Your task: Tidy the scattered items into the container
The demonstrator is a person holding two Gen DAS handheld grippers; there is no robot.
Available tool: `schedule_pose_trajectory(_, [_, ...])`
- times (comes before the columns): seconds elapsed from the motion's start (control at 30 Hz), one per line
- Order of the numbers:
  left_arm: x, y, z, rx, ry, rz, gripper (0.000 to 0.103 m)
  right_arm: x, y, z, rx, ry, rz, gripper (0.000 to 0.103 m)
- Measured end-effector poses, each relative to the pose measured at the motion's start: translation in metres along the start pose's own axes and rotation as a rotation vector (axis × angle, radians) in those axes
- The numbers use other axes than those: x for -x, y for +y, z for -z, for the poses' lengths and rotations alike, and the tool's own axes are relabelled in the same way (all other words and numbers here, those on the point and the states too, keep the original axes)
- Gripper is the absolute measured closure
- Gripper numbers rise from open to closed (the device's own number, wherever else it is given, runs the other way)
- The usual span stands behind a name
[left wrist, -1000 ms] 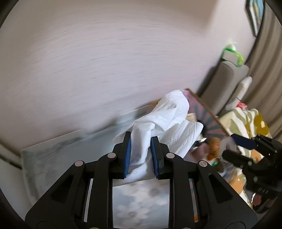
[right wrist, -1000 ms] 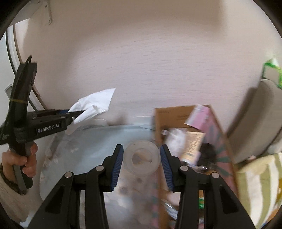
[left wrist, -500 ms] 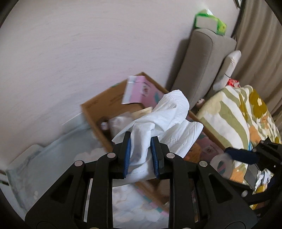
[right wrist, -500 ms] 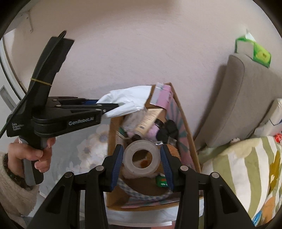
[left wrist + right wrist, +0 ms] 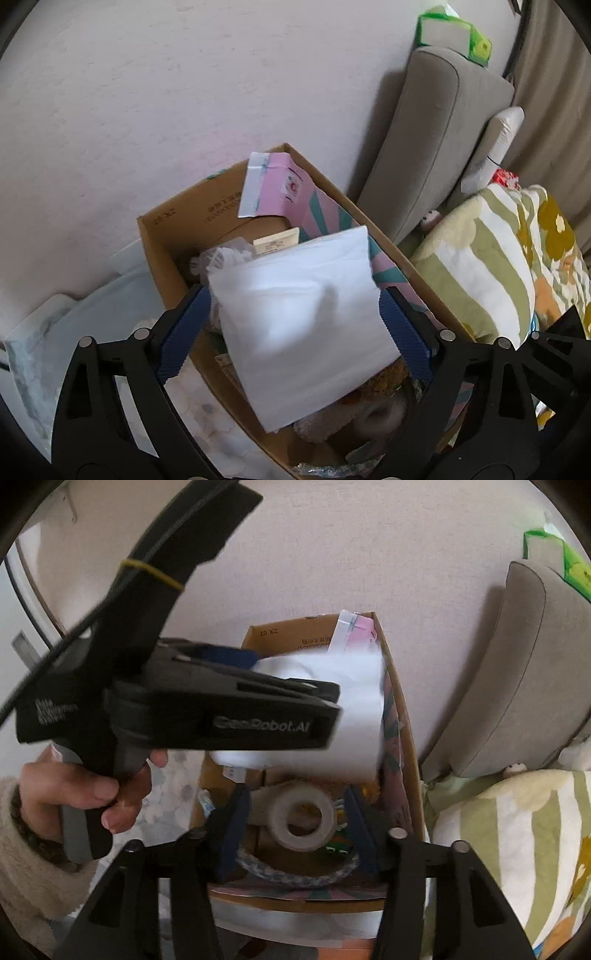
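Observation:
An open cardboard box (image 5: 173, 258) stands against the wall and holds several items. It also shows in the right wrist view (image 5: 402, 738). My left gripper (image 5: 293, 332) is open above the box. A white cloth (image 5: 303, 314) lies loose between its spread fingers, over the box contents. In the right wrist view the cloth (image 5: 354, 716) spreads across the box. My right gripper (image 5: 295, 823) is open over the near end of the box. A clear tape roll (image 5: 301, 818) lies between its fingers without touching them, inside the box.
A grey sofa arm (image 5: 436, 140) stands right of the box, with a green tissue box (image 5: 454, 33) on top. A striped floral blanket (image 5: 498, 266) lies at the right. A pink packet (image 5: 273, 188) leans in the box. A pale floral mat (image 5: 92, 332) lies at the left.
Both grippers moved over the box and opened. The left let go of the white cloth, which spread out over the box. The right let go of the tape roll, which dropped in.

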State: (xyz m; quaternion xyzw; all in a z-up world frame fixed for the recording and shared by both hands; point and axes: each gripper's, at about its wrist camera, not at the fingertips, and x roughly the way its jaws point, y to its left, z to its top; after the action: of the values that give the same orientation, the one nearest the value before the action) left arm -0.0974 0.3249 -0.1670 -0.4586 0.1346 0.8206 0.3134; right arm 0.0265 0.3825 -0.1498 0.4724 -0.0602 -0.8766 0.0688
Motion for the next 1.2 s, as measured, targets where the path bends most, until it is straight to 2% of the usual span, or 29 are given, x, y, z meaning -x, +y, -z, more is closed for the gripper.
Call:
schedule_pose_trajectory(0.07, [0.000,0.005,-0.001,0.019,0.007,-0.017,0.007,0.002,-0.003,0.001,0.001,-0.007,-0.022,0.053])
schedule_pose_trajectory(0.3, [0.010,0.024,-0.001,0.112,-0.003,-0.018,0.007,0.013,-0.004,0.003,0.000,-0.025,-0.019,0.052])
schedule_pose_trajectory(0.57, [0.031,0.036,0.003,0.142,-0.016,-0.050,0.007,0.016,0.000,0.004,-0.013,-0.019,0.000,0.051])
schedule_pose_trajectory(0.77, [0.070,0.045,0.006,0.141,-0.042,-0.087,0.006,0.026,0.002,-0.001,-0.044,-0.022,0.036,0.049])
schedule_pose_trajectory(0.83, [0.085,0.050,0.007,0.151,-0.043,-0.114,0.004,0.033,0.007,-0.007,-0.051,-0.022,0.060,0.043])
schedule_pose_trajectory(1.2, [0.177,0.094,0.033,0.213,-0.086,-0.245,0.001,0.063,0.054,-0.043,-0.080,-0.031,0.178,0.043])
